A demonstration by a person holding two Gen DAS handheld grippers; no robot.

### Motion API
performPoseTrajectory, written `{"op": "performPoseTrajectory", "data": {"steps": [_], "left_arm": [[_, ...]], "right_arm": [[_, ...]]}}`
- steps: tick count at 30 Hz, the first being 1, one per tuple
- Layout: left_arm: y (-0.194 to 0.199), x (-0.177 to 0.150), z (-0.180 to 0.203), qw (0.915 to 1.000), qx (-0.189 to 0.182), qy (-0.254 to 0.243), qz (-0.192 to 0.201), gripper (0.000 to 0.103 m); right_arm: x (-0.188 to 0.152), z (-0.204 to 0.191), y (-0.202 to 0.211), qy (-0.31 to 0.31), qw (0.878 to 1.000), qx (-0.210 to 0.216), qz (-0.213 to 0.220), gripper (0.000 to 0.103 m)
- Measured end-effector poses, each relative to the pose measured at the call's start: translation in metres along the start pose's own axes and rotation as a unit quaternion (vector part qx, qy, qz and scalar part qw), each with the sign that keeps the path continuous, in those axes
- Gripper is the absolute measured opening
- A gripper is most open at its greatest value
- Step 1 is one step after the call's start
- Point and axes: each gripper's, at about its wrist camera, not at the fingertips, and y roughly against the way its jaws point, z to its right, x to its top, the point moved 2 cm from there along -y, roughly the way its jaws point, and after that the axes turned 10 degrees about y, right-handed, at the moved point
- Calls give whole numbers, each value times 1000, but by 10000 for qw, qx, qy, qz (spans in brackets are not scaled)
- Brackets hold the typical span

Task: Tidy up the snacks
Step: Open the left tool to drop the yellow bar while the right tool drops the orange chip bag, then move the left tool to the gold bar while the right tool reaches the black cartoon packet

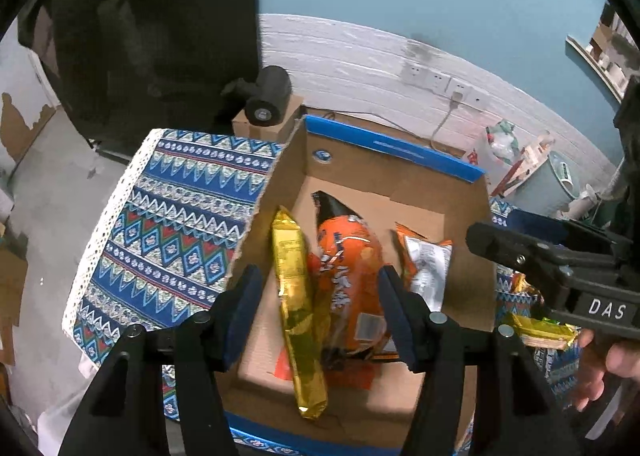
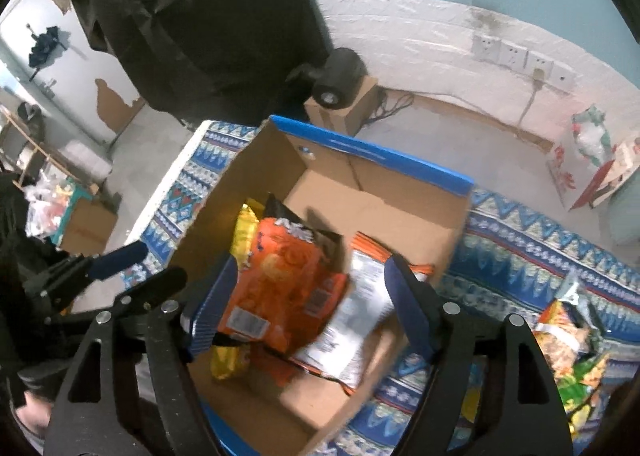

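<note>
Everything here sits around the brown cardboard box with the blue rim point(image 1: 384, 146), so I'll go left to right from that.

Along the box's left wall you've got the long gold foil packet point(image 1: 298, 312), lying lengthwise. It's thin, crinkly and slick, so pinch it flat across the middle, not at the sealed ends where it'll slide out.

Your left gripper point(image 1: 320, 314) hovers above the box with its jaws about half apart, the gold packet and the orange bag between them. I can't see the pads pressing on either one.

Just right of the gold packet is the puffy orange chip bag with the black top point(image 2: 280, 276). It's light, air-filled and soft, and probably has crushable stuff inside. Grab a seam or a corner and squeeze gently.

Right of that, leaning toward the box's right wall, is the white and silver packet with orange edges point(image 2: 360, 308). It's floppy and light, so take it mid-body.

Your right gripper point(image 2: 312, 308) is over the box too, jaws spread wide and holding nothing.

Outside the box on the right, on the blue patterned cloth point(image 2: 540, 252), there's a loose pile of yellow and green snack bags point(image 2: 568, 356) not yet boxed. They look just as light and slippery, so pinch the crimped edges.
</note>
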Motion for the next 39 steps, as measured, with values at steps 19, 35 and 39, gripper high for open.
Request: {"op": "performPoseTrajectory", "data": {"steps": [19,35,39], "left_arm": [[-3,-46,100,9928,-355,-1112,-283,66],[-21,-99,186,9756,-519,-1966,-823,67],[-28,-111,204,9712,-504,-2156,-887,67]], "right_arm": [[-64,66,50,26,9977,-636,-241,78],[-136,125,80,-127,9947,-863,-538,78],[-153,142,89,-296,9934,-947,-575,78]]}}
